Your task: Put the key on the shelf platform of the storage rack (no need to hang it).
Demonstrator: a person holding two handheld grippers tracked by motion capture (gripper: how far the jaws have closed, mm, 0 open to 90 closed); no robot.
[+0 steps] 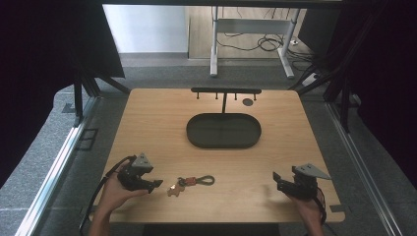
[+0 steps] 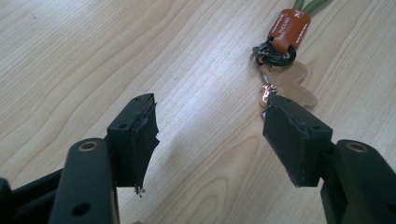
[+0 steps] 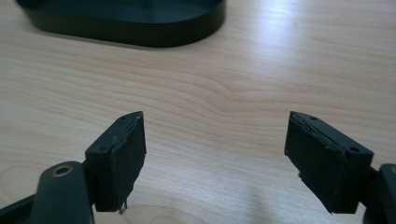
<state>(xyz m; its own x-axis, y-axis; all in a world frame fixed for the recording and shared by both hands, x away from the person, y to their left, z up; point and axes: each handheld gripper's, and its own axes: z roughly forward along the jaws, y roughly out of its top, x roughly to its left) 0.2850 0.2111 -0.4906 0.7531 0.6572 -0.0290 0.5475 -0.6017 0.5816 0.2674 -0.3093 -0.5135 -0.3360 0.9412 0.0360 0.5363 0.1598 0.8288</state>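
1. The left gripper (image 1: 156, 184) is resting low over the near left part of the wooden table (image 1: 147, 118), held in the person's left hand (image 1: 115, 191), with its jaws pointing toward the keychain (image 1: 192, 183).
2. Its jaws are standing wide apart with nothing between them; in the left gripper view only bare wood is lying in the gap of the left gripper (image 2: 210, 123).
3. The keychain (image 2: 285, 51) is lying flat on the table, near the front edge and a little left of the middle, just beside the tips of the left gripper.
4. It is showing an orange tag, a dark ring, an olive green cord loop and a small tan figure-shaped charm (image 2: 292, 84); the charm is sitting right by the tip of the jaw seen on the right of that view, though contact cannot be told.
5. The right gripper (image 1: 277, 179) is sitting over the near right part of the table, well apart from the keychain.
6. Its jaws are also gaping wide and holding nothing, as the right gripper (image 3: 215, 126) is framing plain wood.
7. A dark oval tray (image 1: 196, 137) is lying at the middle of the table, beyond both grippers, and a black rack (image 1: 226, 91) with small pegs is standing just behind it.
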